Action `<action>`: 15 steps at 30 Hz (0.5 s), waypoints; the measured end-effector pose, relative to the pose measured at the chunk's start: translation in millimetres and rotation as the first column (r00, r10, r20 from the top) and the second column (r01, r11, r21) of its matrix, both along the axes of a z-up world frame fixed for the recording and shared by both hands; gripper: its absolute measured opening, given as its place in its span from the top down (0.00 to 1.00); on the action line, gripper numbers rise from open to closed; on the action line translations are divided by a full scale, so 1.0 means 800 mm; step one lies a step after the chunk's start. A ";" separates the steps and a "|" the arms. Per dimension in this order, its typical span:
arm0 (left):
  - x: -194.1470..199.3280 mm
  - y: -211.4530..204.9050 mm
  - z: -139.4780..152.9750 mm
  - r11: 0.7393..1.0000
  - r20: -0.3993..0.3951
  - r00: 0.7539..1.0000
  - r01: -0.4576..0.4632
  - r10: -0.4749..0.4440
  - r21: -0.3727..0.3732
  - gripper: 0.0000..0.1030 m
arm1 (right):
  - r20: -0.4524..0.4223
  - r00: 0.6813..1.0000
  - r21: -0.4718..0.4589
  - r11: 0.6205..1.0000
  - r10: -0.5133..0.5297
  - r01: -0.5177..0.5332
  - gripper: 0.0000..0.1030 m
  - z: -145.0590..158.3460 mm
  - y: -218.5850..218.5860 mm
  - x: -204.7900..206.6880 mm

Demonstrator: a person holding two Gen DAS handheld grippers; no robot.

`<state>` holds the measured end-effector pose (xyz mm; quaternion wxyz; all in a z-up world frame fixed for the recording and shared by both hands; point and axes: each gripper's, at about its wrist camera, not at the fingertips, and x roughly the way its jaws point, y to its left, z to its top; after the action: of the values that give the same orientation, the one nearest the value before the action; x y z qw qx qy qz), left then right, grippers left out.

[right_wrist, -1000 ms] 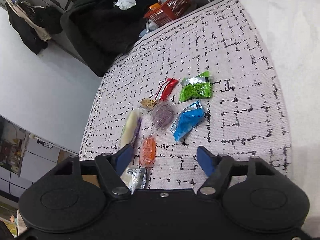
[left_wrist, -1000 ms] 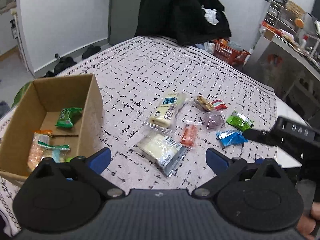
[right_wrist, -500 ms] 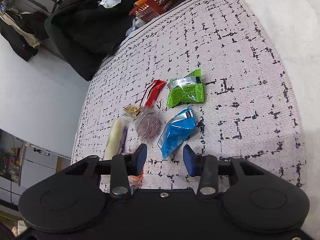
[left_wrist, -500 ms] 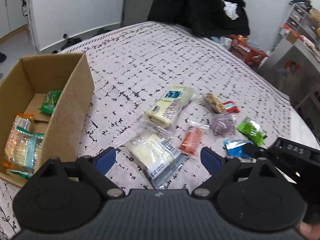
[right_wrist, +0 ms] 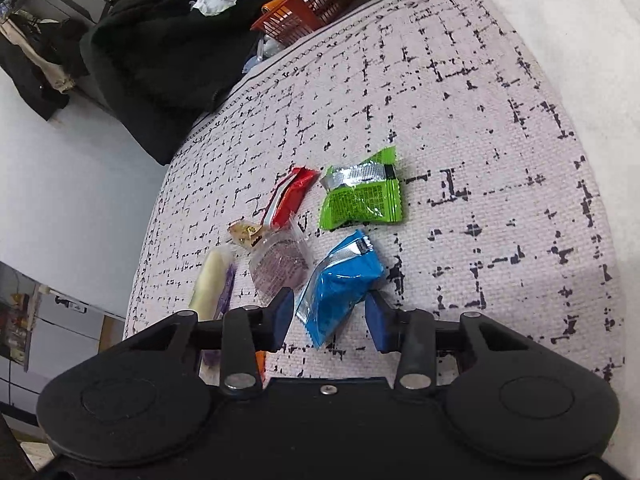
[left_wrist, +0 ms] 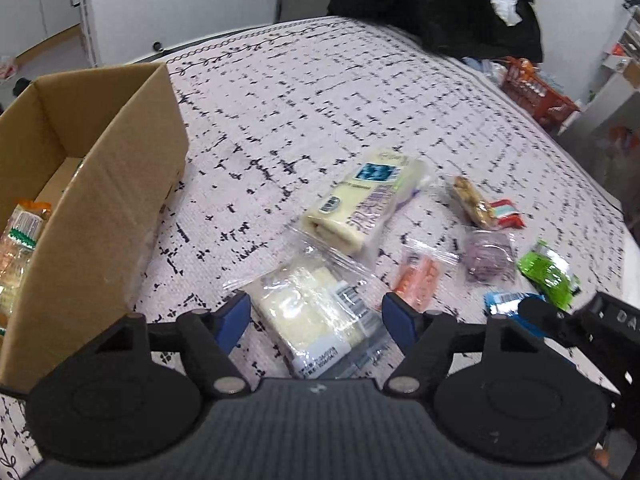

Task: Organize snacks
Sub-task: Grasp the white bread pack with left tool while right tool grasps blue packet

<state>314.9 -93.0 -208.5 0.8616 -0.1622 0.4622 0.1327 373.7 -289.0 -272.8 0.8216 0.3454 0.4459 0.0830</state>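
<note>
My left gripper (left_wrist: 316,322) is open, its fingers either side of a clear-wrapped white sandwich pack (left_wrist: 310,312) on the patterned cloth. A cardboard box (left_wrist: 92,200) with snacks inside stands to its left. A cream roll pack (left_wrist: 360,204), an orange packet (left_wrist: 418,276), a purple packet (left_wrist: 490,258) and a green packet (left_wrist: 546,272) lie beyond. My right gripper (right_wrist: 330,316) is open around the near end of a blue packet (right_wrist: 340,284); the jaws stand apart from it. The green packet (right_wrist: 362,194), a red packet (right_wrist: 290,196) and the purple packet (right_wrist: 280,266) lie past it.
A black coat (left_wrist: 436,4) is heaped at the far edge of the table, with an orange basket (right_wrist: 308,4) beside it. The right gripper's body (left_wrist: 592,328) shows at the right of the left wrist view. The cloth's right edge (right_wrist: 592,184) meets a white surface.
The left gripper has moved forward and down over the sandwich pack, away from the box. The right gripper closed partly, reopened a little and advanced so its fingers flank the blue packet.
</note>
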 end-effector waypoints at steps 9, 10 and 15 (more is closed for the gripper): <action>0.002 0.002 -0.003 0.999 -0.030 0.999 -0.033 0.033 0.011 0.30 | 0.061 0.998 -0.108 0.994 0.029 -0.022 0.61 0.003 0.018 0.006; 0.002 0.003 -0.003 0.999 -0.031 0.999 -0.035 0.035 0.008 0.30 | 0.062 0.998 -0.106 0.994 0.026 -0.019 0.61 0.003 0.018 0.007; 0.010 0.002 -0.010 1.000 -0.045 0.999 -0.028 0.028 0.005 0.29 | 0.077 0.997 -0.122 0.992 0.025 -0.016 0.61 0.001 0.018 0.010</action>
<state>322.5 -91.2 -216.9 0.8494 -0.1638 0.4789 0.1492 381.8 -274.6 -272.3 0.8569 0.2868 0.4212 0.0776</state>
